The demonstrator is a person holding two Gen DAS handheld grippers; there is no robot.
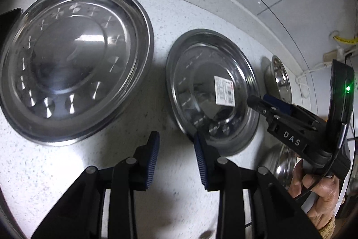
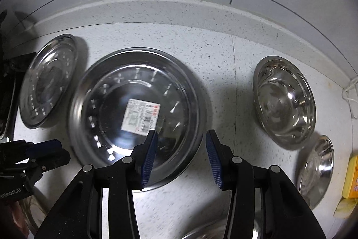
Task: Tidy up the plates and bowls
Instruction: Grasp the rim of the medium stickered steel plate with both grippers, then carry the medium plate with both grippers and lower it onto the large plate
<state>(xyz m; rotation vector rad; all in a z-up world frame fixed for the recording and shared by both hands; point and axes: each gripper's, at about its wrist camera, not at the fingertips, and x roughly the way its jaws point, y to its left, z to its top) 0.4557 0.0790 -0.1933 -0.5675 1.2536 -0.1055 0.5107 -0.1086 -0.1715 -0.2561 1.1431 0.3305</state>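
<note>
A large steel plate [image 1: 73,62] lies on the speckled counter at the left; it also shows in the right wrist view [image 2: 48,80]. A smaller steel plate with a white label [image 1: 212,91] lies to its right, and is central in the right wrist view [image 2: 136,115]. My left gripper [image 1: 176,145] is open and empty, above the counter between the two plates, its right finger over the labelled plate's near rim. My right gripper [image 2: 181,145] is open and empty over the labelled plate's right rim; in the left wrist view it [image 1: 257,101] reaches in from the right. Steel bowls [image 2: 284,100] [image 2: 317,169] sit further right.
The counter's raised back edge [image 2: 179,8] and a tiled wall run behind. A yellow packet [image 2: 352,176] lies at the far right. White cables [image 1: 313,73] hang by the wall. Another steel rim [image 2: 201,234] shows at the bottom edge.
</note>
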